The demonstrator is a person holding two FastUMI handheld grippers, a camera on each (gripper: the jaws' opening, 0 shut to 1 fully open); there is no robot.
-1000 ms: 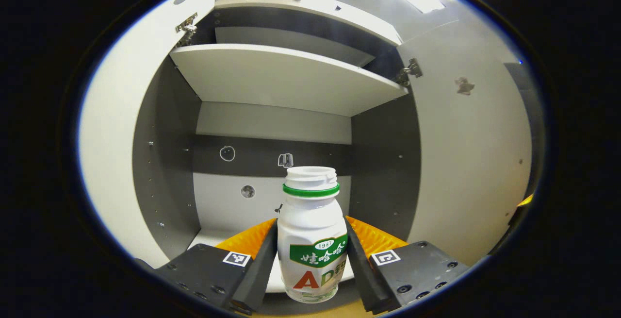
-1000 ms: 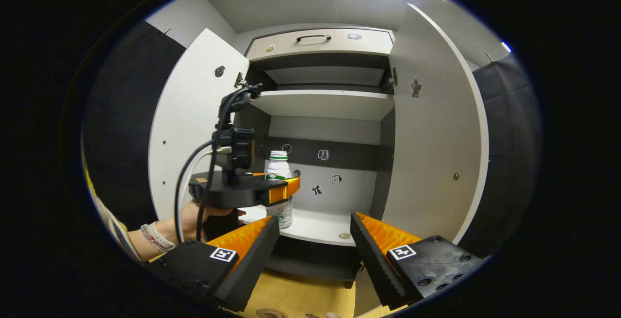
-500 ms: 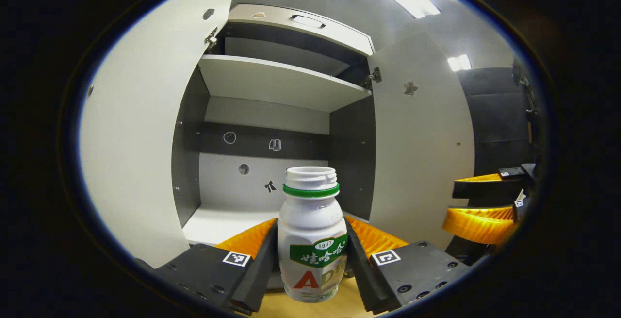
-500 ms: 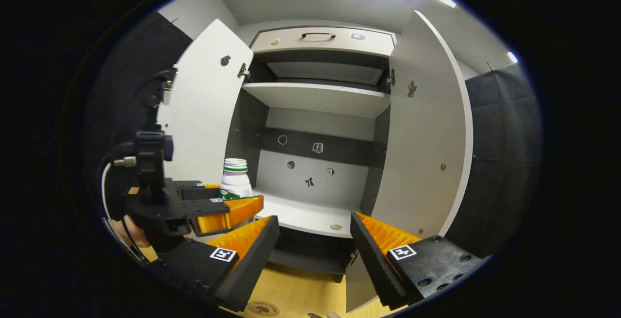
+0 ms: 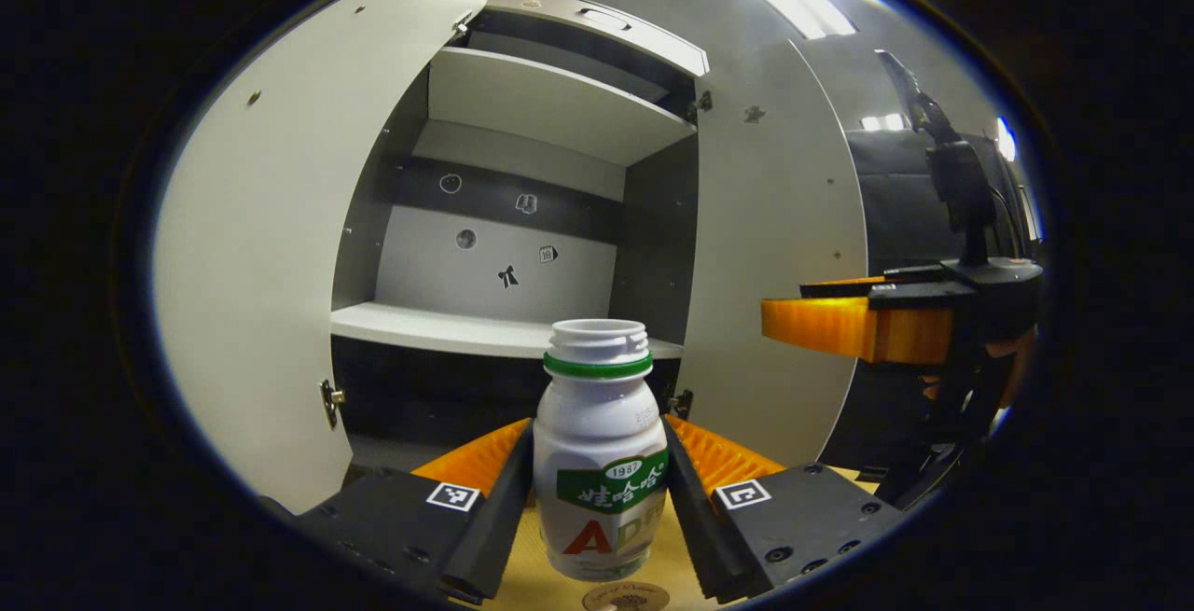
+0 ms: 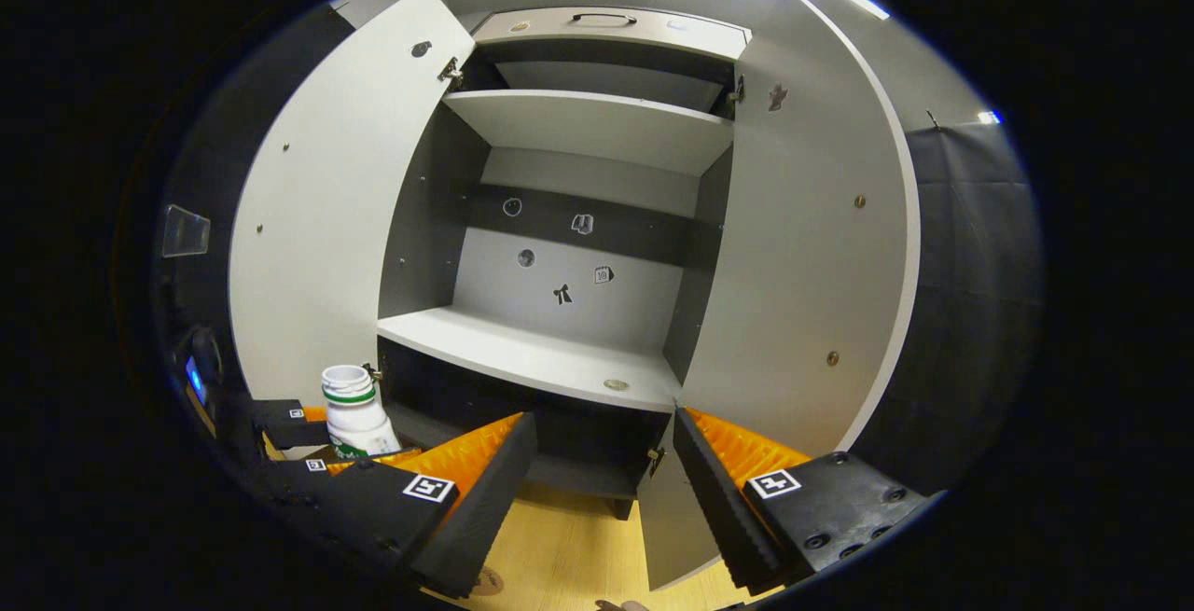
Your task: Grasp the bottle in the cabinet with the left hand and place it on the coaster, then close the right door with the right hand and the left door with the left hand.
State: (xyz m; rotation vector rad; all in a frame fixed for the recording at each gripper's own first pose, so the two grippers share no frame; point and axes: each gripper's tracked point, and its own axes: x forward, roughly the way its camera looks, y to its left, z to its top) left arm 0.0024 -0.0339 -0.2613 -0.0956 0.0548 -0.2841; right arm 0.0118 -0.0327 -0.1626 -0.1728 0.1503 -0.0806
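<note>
White bottle (image 5: 598, 448) upright above coaster (image 5: 626, 598); doors open.

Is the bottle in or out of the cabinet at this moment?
Out. The bottle stands upright between the left tongs, in front of the cabinet's lower shelf, over the wooden tabletop.

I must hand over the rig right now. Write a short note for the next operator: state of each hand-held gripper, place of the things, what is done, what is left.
Left hand-held gripper: shut on the bottle, upright, out of the cabinet, just above the coaster on the wooden table.
Right hand-held gripper: open, holds nothing, in front of the cabinet.
Left door and right door: both open.
Done: bottle taken out.
Left: set the bottle on the coaster, close the right door with the right, then the left door with the left.
</note>
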